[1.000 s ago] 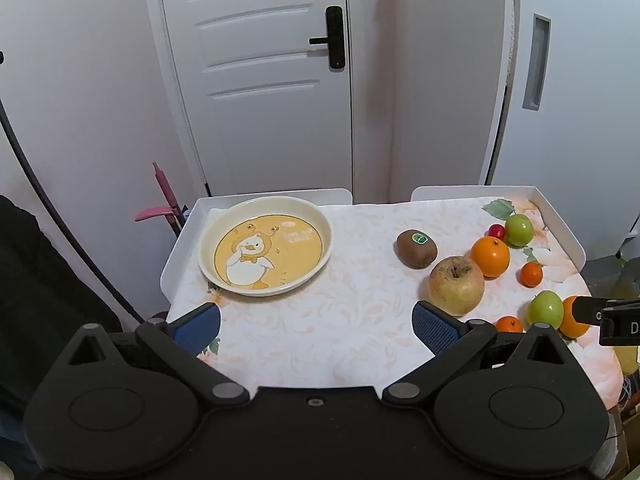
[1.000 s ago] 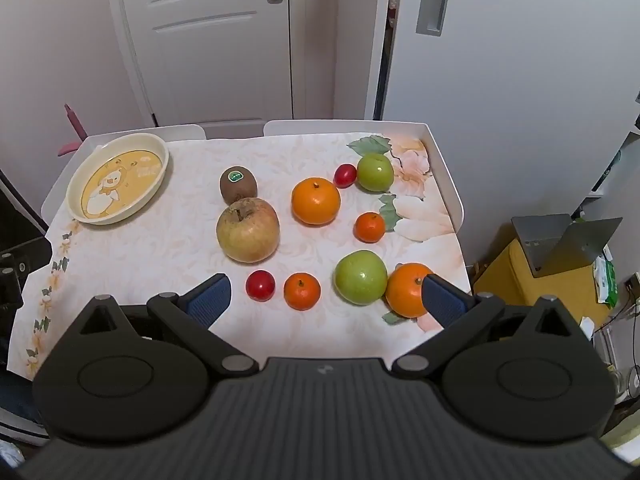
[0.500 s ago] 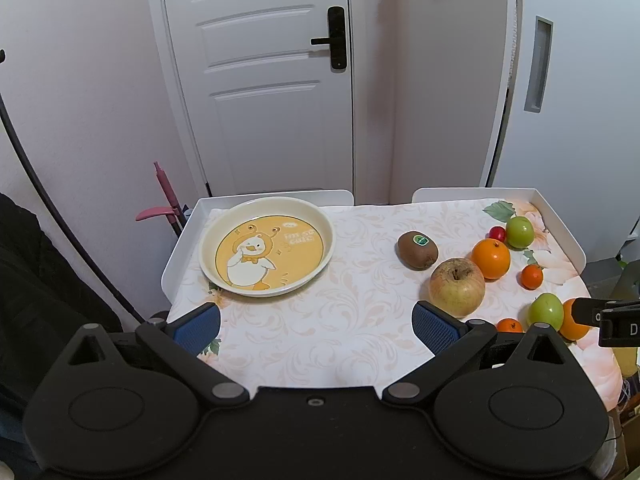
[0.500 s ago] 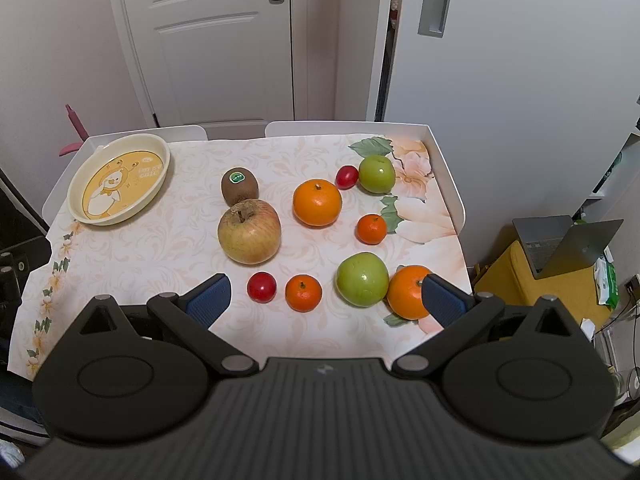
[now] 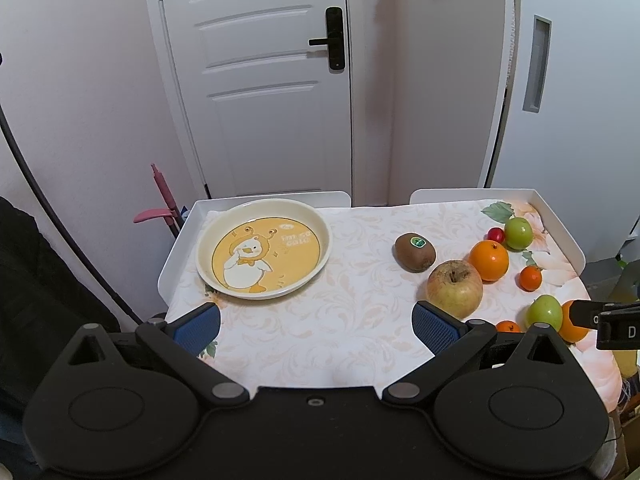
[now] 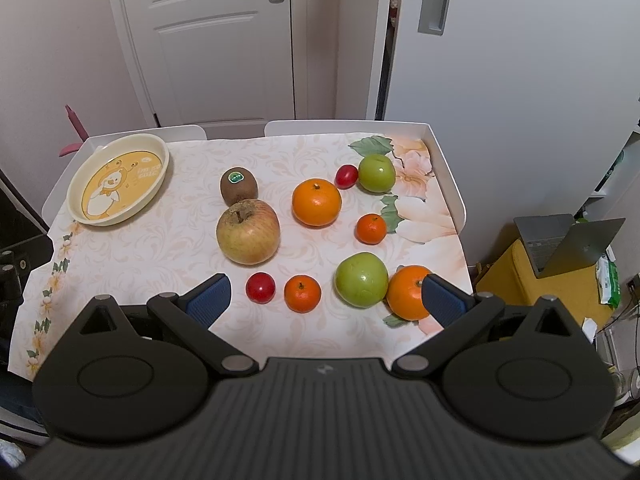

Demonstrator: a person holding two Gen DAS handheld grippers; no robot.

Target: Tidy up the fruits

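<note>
White door behind floral table, left gripper and right gripper hovering level, fingers spread wide, grasping nothing

A wide strip of bare tablecloth runs between the plate at the far left and the fruit on the right, open from near edge to far edge. The kiwi and apple touch and wall that strip on its right. Beyond them the fruit crowds: the big orange, a cherry tomato against the far green apple, and the near green apple touching the near orange. Raised tray rims close the right and far sides.
</note>
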